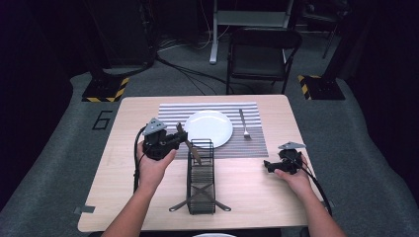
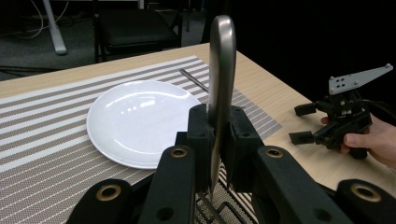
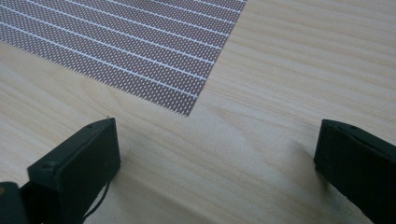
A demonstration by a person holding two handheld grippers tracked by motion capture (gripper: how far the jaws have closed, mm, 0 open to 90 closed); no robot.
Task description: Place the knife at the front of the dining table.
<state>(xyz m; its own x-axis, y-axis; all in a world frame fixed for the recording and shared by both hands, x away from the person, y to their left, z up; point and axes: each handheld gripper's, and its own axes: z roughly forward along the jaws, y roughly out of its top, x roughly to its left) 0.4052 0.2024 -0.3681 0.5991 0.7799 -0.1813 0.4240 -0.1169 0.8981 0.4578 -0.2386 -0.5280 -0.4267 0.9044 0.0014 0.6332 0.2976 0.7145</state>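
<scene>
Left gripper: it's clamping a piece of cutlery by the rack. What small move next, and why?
Probably carry the cutlery to the placemat left of the plate: the left gripper grips it, the fork lies right of the plate, and that side is bare.

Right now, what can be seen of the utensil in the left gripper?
The utensil is a slim, flat, shiny metal piece, probably a knife, with a rounded end. The left gripper is shut on it partway along, so it stands upright in the left gripper view. Its lower end hangs by the wire rack, near the plate. Only the jaws touch it.
</scene>
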